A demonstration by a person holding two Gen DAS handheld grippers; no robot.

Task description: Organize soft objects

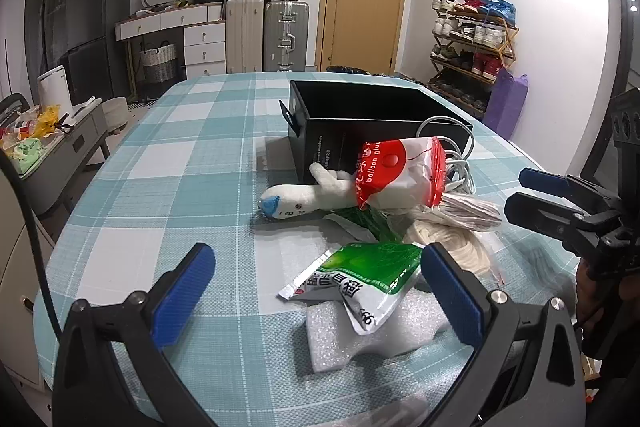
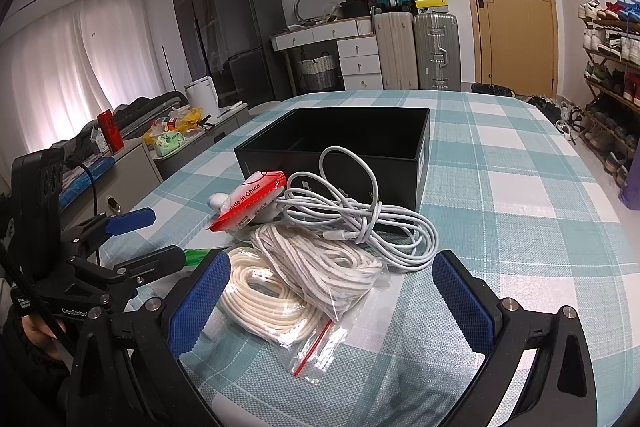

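Observation:
A pile of soft things lies on the checked tablecloth in front of an open black box [image 1: 360, 119] [image 2: 352, 135]. In the left wrist view: a white plush toy [image 1: 304, 199], a red-and-white balloon-glue bag [image 1: 400, 175], a green-and-white pouch [image 1: 368, 275] on white foam [image 1: 360, 335]. My left gripper [image 1: 316, 287] is open around the pouch, just above it. In the right wrist view: a coiled white cable [image 2: 360, 215], two bagged ropes [image 2: 304, 275]. My right gripper [image 2: 332, 295] is open, fingers astride the ropes.
The table [image 1: 168, 167] is wide, with bare cloth left of the pile and right of the box [image 2: 520, 207]. A side cabinet [image 1: 60, 147] with clutter stands past the left edge. Suitcases, a door and a shoe rack [image 1: 472, 43] are beyond.

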